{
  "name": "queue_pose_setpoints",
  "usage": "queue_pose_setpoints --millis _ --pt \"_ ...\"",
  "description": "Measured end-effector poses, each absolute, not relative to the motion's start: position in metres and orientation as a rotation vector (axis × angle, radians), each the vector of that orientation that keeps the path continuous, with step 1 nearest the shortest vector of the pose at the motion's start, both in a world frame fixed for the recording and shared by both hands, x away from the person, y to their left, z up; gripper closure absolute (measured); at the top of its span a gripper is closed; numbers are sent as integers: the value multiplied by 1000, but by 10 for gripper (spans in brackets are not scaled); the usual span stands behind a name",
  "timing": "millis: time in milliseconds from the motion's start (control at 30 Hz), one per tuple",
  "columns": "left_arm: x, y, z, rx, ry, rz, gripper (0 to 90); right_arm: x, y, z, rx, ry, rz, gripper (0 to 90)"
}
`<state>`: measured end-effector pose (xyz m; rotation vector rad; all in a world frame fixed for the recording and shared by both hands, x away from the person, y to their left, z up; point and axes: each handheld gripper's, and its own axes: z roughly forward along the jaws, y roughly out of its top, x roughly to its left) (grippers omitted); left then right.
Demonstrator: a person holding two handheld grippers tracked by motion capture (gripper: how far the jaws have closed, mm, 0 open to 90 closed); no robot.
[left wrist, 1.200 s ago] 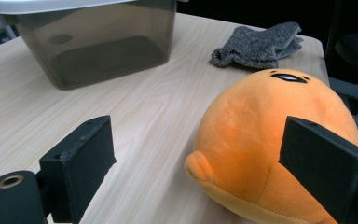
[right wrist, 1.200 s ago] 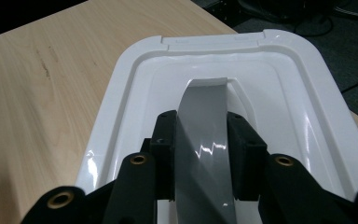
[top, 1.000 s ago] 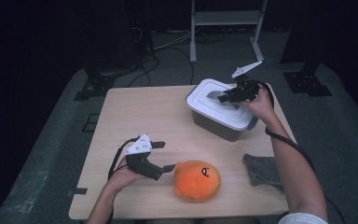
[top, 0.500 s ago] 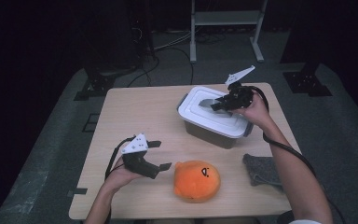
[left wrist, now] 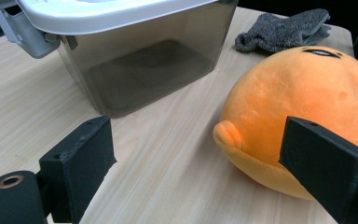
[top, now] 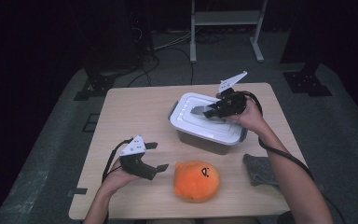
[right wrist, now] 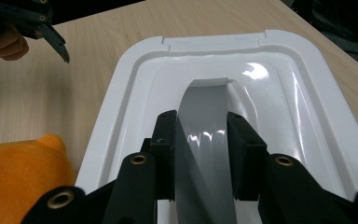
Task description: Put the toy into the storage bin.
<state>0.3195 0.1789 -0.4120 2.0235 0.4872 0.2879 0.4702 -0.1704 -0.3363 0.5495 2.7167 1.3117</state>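
A box with smoky clear walls and a white lid stands right of the table's middle. My right gripper is shut on the grey handle at the lid's centre; its pads press the handle from both sides. An orange plush toy with a stitched face lies near the front edge. Just left of the plush, my left gripper rests open and low over the table. In the left gripper view the plush lies beside the right jaw, with bare wood between the jaws.
A grey cloth lies crumpled at the front right, under my right forearm. The box has a grey latch on its end. Bare wood stretches over the table's left and back. A white shelf frame stands beyond the table.
The right gripper, shut on the lid handle, has brought the box left and nearer to the person. The left gripper has drifted slightly left and stayed open.
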Motion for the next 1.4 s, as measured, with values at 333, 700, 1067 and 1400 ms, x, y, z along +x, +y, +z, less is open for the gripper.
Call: queue_pose_setpoints --millis 333,700,1067,1400 --pt "312 190 -414 2025 509 303 91 462 -155 -336 501 2740 1305 663" --pt "303 211 -421 2013 564 327 88 456 -144 -335 469 2757 1298 663" --pt "300 212 -423 2004 563 327 87 456 -137 -336 464 2762 1313 663" --pt "300 213 -425 1998 573 331 85 455 -135 -336 474 2763 1315 663"
